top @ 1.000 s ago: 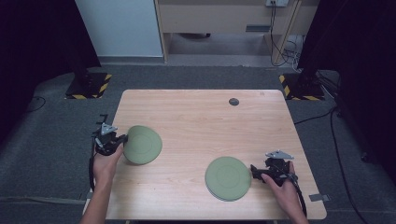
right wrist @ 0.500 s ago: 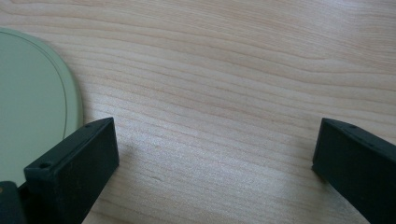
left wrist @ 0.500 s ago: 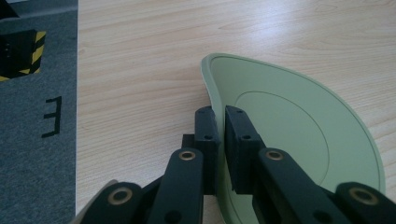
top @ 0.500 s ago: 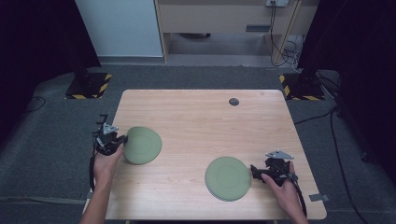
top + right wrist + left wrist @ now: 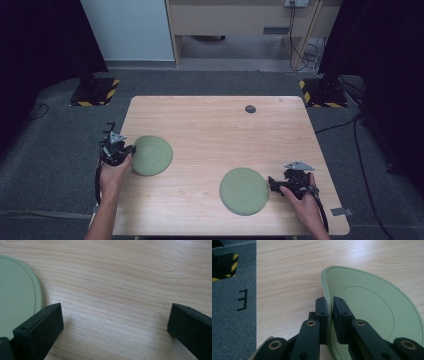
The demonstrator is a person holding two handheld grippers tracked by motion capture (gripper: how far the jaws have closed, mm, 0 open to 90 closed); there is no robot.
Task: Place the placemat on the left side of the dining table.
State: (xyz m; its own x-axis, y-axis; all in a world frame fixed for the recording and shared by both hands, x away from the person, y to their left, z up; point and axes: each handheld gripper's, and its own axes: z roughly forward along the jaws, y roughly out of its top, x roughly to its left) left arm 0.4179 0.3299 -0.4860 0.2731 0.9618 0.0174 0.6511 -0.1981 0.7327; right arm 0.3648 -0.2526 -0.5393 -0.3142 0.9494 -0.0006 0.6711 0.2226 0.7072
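Work in hand: we take it that the two green plates are being handled, one by each gripper, perhaps to bring them together; that is our reading, not something shown.

Left gripper [image 5: 331,315]: its jaws are clamped on the rim of the left plate [image 5: 152,155]. In the left gripper view one jaw sits outside the rim and one inside, with the thin edge pinched between them.

Why held so: a pinch on the rim is the only purchase a flat plate offers, and we judge the plate is tipped up slightly at the gripped edge, since its rim stands clear of the wood there.

Left plate, place: left middle of the high view, near the table's [image 5: 210,130] left edge, reaching rightward from the claw.

Right gripper [image 5: 274,181]: jaws wide apart, nothing between them but bare wood, as the right gripper view shows.

Right plate [image 5: 244,191]: lower centre of the high view, flat on the table, just left of the right claw. In the right gripper view its edge [image 5: 17,297] lies at the far left, beside the left-hand jaw and outside the gap.

Why placed so: we judge the open claw is lined up beside the rim, ready to slide onto it.

Other: a small dark disc [image 5: 250,109] lies at the upper centre of the table, well apart from both plates.
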